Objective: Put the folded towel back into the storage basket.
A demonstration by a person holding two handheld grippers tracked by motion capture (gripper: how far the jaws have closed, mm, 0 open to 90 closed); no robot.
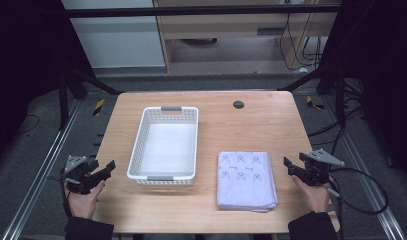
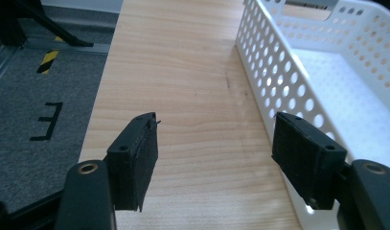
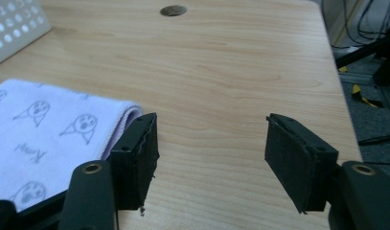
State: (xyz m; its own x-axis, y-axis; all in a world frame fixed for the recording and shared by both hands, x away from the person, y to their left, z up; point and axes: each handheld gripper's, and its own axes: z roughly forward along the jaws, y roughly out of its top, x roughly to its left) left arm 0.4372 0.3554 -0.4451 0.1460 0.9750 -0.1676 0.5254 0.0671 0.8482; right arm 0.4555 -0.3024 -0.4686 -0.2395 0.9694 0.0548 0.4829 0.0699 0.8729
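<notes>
A white perforated basket [image 1: 139,150] stands empty on the wooden table, left of centre. A folded pale lilac towel [image 1: 246,180] printed with small faces lies to its right, near the front edge. My left gripper [image 1: 105,167] hovers at the table's left front corner, jaws open, nothing between them; in its own view [image 2: 214,148] the basket wall [image 2: 274,72] rises just to the right. Over at the right edge my right gripper [image 1: 289,166] stands open and empty, just right of the towel [image 3: 44,139], whose folded corner lies beside one jaw.
A dark round grommet [image 1: 238,104] sits in the table [image 1: 251,130] near its back edge. Black cables trail on the floor to the right. Metal frame rails run along both sides of the table.
</notes>
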